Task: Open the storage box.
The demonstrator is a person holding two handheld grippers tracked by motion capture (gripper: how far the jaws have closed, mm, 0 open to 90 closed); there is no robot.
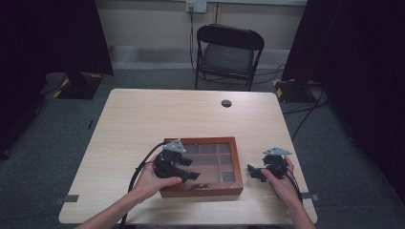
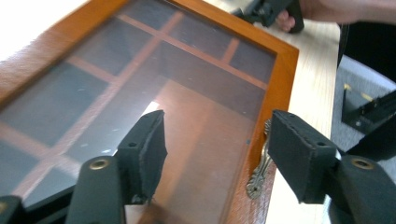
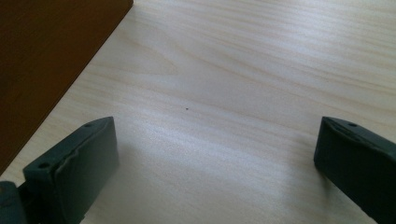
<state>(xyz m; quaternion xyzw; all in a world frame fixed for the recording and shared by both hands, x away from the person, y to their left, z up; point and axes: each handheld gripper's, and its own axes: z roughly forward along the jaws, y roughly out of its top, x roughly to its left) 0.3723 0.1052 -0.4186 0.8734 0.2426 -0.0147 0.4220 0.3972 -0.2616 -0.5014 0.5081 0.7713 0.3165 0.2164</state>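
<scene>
A wooden display box with a glazed, gridded lid is seen lying flat at the lower centre of the high view, near the front edge of the light wood surface. The left gripper is held over the left part of the lid, its cable trailing toward the lower left of the frame. In the left gripper view the fingers are parted and nothing is grasped between them: one pad is placed over the glass pane, the other just beyond the box's front edge, and a small ornate brass clasp is seen on that edge between them. Whether the pads touch the box cannot be told. The right gripper is held at the lower right of the high view, just beside the box's right side and apart from it. In the right gripper view its fingers are spread wide over bare surface, released, with a corner of the box at the upper left. A black folding chair is noted beyond the surface at the top centre.
</scene>
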